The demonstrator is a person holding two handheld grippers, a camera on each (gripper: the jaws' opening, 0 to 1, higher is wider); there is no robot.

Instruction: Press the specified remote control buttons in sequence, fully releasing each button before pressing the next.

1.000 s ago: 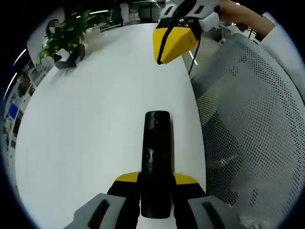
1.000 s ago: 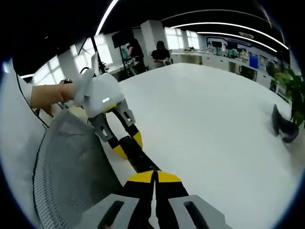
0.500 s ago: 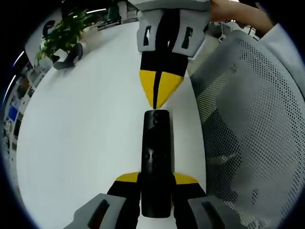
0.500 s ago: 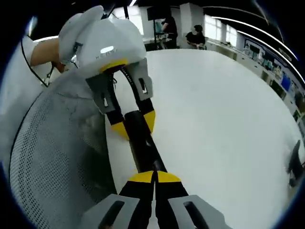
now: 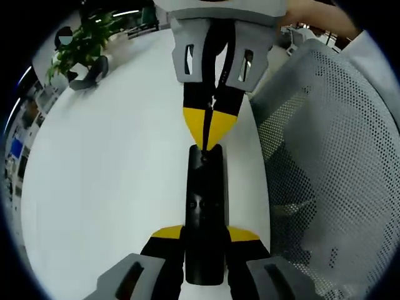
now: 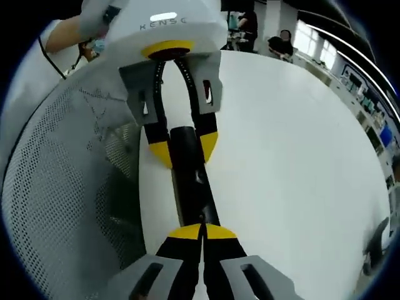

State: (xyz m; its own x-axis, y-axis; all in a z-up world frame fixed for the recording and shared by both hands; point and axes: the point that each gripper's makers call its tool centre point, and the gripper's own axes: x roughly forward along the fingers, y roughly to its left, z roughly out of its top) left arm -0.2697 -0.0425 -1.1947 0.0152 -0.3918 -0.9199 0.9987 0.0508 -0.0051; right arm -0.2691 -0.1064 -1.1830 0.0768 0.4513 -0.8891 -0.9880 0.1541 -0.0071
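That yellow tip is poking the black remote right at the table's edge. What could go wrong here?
The left gripper clamps only the remote control near one end, so the push from the shut right gripper at the far end might tilt it. The remote lies close to the white table's edge beside the mesh chair; a slip could drop it. The tip also hides the buttons, so it may press the wrong one.

Open-plan office | big white table point(image 5: 112, 162) | mesh chair point(image 5: 331, 162) alongside | potted plant point(image 5: 78, 47) | seated people point(image 6: 281, 45) at far desks, ceiling strip lights
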